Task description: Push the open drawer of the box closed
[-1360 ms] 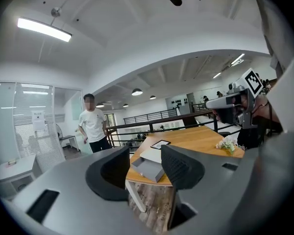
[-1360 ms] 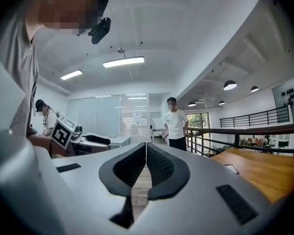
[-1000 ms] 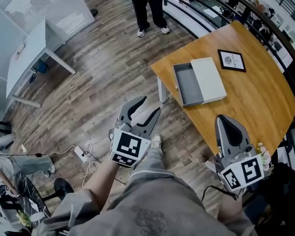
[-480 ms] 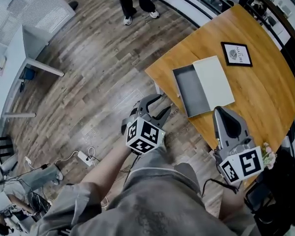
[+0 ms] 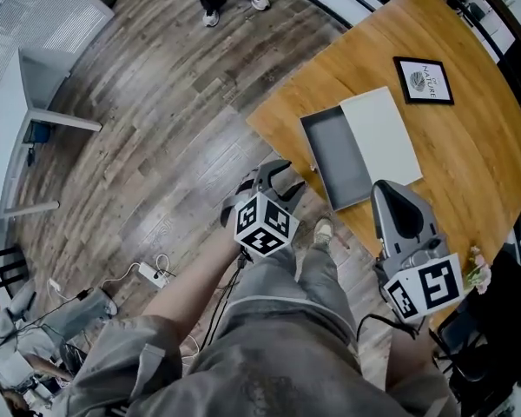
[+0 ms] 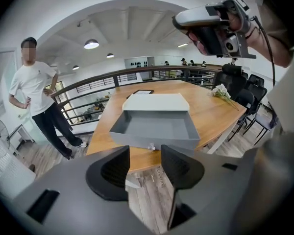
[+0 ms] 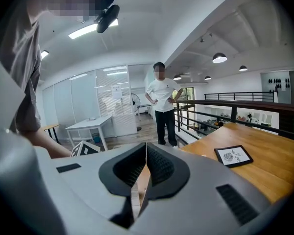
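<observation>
Drawer (image 5: 334,159) stands pulled well out of the white box (image 5: 380,137) on the wooden table (image 5: 478,146), its grey front facing the table edge nearest you. Your left gripper (image 6: 145,166) hangs just off that edge with its jaws apart and nothing between them, lined up on the small knob (image 6: 150,147) at the middle of the front. Your right gripper (image 7: 146,166) is held above the near side of the table, jaws pressed together and empty. Meet the front panel near its middle, beside the knob, and push straight along the drawer's length so it does not skew. The box looks light and may slide, so go slowly, and brace its far end with your right gripper if it does.
</observation>
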Demonstrator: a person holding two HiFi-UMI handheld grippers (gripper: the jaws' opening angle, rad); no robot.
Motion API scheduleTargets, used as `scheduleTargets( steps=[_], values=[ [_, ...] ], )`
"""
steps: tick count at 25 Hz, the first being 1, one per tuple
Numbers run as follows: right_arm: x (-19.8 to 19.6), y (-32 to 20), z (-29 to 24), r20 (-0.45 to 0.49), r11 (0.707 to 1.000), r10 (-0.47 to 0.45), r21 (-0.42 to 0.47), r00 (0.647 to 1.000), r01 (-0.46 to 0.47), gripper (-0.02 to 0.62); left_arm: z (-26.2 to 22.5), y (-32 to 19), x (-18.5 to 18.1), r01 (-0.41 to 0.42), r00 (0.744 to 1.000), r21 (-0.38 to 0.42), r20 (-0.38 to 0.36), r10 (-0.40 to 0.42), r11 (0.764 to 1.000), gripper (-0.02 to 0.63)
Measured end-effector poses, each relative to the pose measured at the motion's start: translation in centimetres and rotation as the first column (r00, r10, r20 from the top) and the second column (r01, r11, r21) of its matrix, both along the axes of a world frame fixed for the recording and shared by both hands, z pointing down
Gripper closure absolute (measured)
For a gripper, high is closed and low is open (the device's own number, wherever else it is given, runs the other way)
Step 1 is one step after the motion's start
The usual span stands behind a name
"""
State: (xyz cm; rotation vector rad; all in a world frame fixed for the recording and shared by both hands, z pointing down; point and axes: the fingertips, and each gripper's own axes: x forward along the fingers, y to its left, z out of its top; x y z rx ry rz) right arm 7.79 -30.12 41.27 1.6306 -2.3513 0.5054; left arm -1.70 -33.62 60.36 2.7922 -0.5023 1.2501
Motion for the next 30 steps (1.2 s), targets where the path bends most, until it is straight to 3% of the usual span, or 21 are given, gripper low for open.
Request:
scheduleTargets(
  steps=[18, 22, 27, 30],
  values=[
    [2.8, -2.0, 5.5, 0.058, 0.994, -0.082, -0.068, 0.995, 0.086, 0.561, 7.7, 0.5, 3.1, -0.029, 0.989, -0.055, 0.147, 0.036, 0.998, 0.404],
    [3.6, -1.7, 6.2, 0.065, 0.993, -0.080, -0.083, 0.995, 0.086, 0.561, 7.9, 0.3, 3.7, -0.043, 0.985, -0.034, 0.166, 0.048, 0.998, 0.424],
    [4.6, -1.5, 6.7, 0.070, 0.992, -0.075, -0.094, 0.995, 0.081, 0.561, 7.8, 0.5, 4.6, -0.125, 0.968, 0.012, 0.221, 0.119, 0.992, 0.490],
    [5.0, -1.6, 6.7, 0.074, 0.992, -0.072, -0.096, 0.995, 0.079, 0.561, 7.7, 0.4, 4.4, -0.118, 0.967, 0.023, 0.230, 0.110, 0.993, 0.519]
  ],
)
